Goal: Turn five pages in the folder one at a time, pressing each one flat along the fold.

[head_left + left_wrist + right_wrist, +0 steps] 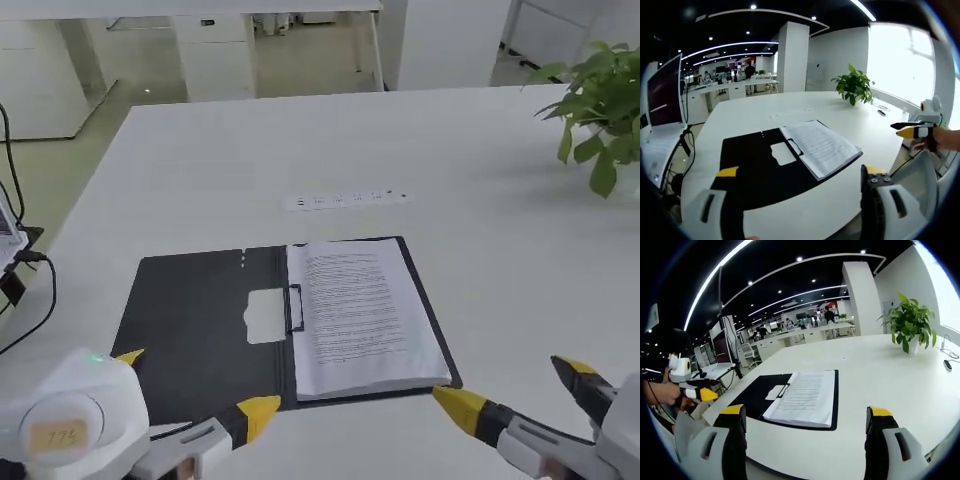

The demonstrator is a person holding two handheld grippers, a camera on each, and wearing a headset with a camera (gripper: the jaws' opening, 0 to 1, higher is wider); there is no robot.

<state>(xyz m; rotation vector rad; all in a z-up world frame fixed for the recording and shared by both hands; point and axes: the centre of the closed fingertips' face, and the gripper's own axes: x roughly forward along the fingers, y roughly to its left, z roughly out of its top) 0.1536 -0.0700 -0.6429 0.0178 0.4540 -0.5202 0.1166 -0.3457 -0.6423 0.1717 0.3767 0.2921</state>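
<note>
While both grippers hang at the near edge of the desk (500, 230), neither holds anything. Left gripper (195, 385): fingers wide apart, empty, yellow tips near the near-left edge of the folder (200, 310); can't tell if they touch. Right gripper (512, 385): fingers also wide apart, empty, one tip just beside the folder's near-right corner.

Just beyond and between them the folder lies open flat on the desk. Its black cover is spread to the left, with a white patch (265, 315) by the spine. The pages (360, 315) are stacked on the right half, printed text up, top sheet flat. A clip (295, 308) sits at the spine on the stack's left edge.

Farther back a white power strip (348, 199) lies on the desk, apart from the folder. A plant (600, 110) stands at the far right. Cables (30, 290) run off the left side.
</note>
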